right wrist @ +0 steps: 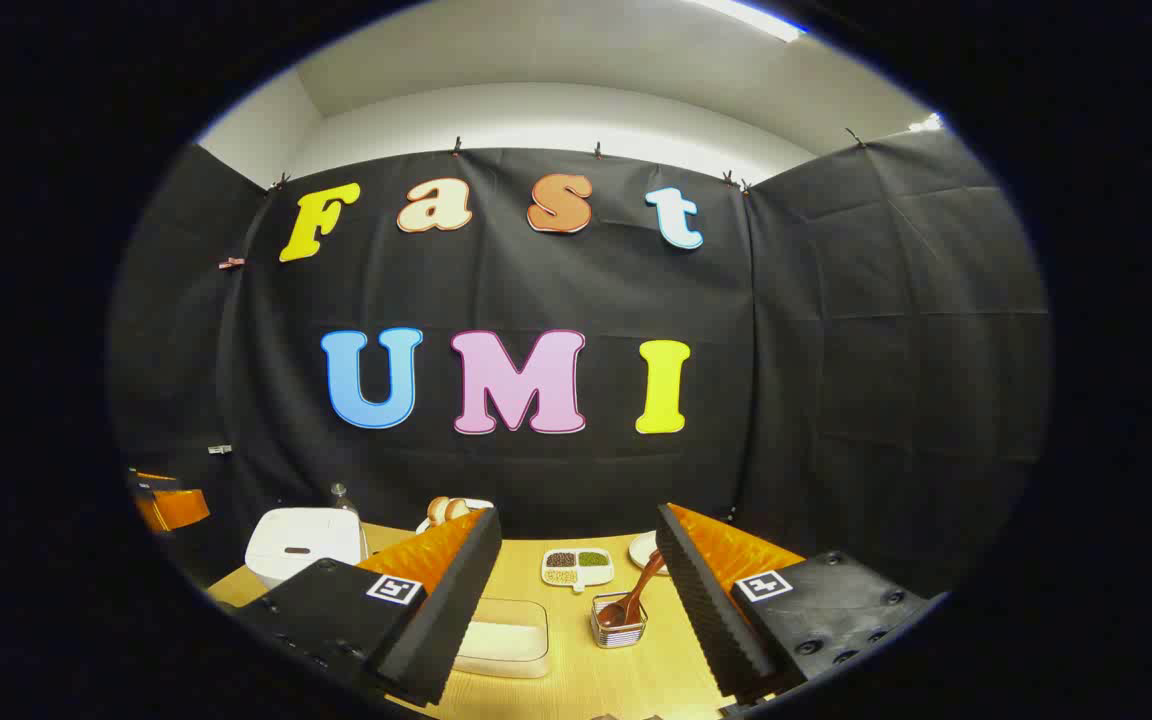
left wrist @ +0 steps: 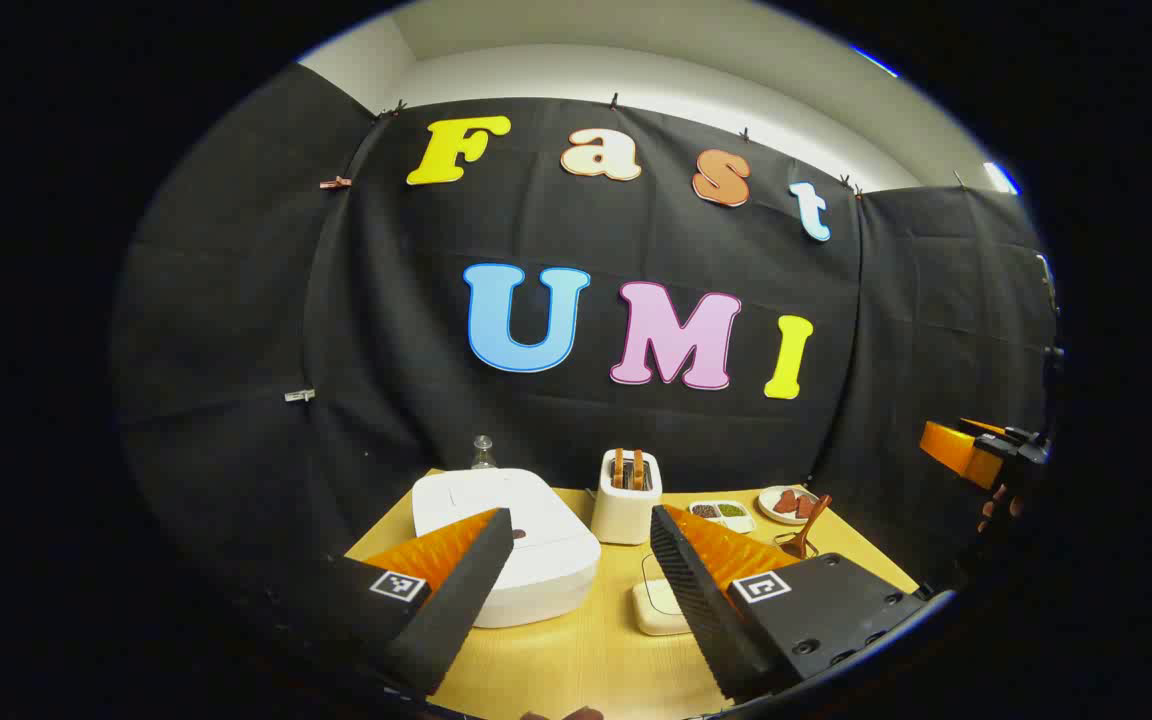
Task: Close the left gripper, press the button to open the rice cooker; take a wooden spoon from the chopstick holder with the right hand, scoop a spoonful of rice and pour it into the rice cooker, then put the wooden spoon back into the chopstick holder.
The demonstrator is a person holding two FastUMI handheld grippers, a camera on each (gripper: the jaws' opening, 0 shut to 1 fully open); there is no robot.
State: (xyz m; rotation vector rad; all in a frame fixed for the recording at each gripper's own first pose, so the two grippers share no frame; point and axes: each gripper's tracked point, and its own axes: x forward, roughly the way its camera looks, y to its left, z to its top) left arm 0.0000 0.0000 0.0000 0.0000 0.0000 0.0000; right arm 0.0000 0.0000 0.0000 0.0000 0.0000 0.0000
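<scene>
Left tool (left wrist: 581, 545) is hovering above the near edge of the bench (left wrist: 576, 650), fingers standing well apart, nothing between them. Rice cooker (left wrist: 506, 545) is sitting just ahead and slightly to its left, lid down; a small dark mark on the lid's near side is probably the button, but it is too small to say. Toaster (left wrist: 626, 495) is standing straight ahead beyond the gap. Right tool (right wrist: 576, 560) is likewise held apart and gripping nothing. Chopstick holder (right wrist: 620, 620) is lying directly ahead of it, low between the fingers, with the wooden spoon (right wrist: 636, 595) leaning out toward the right finger. White rice container (right wrist: 501, 635) is sitting just left of the holder, partly behind the left finger.

Judgement: the task is at its start; the left tool is not yet closed and the cooker is unopened.

Risks from here:
- Pressing with the fingers spread could straddle the button and miss it.
- A push off-centre might shove the cooker along the bench rather than release the lid.
- The spoon is leaning, so a hasty pinch on its handle might tip the light wire holder.
- A sprung lid could strike the left tool if it is lingering above.
</scene>
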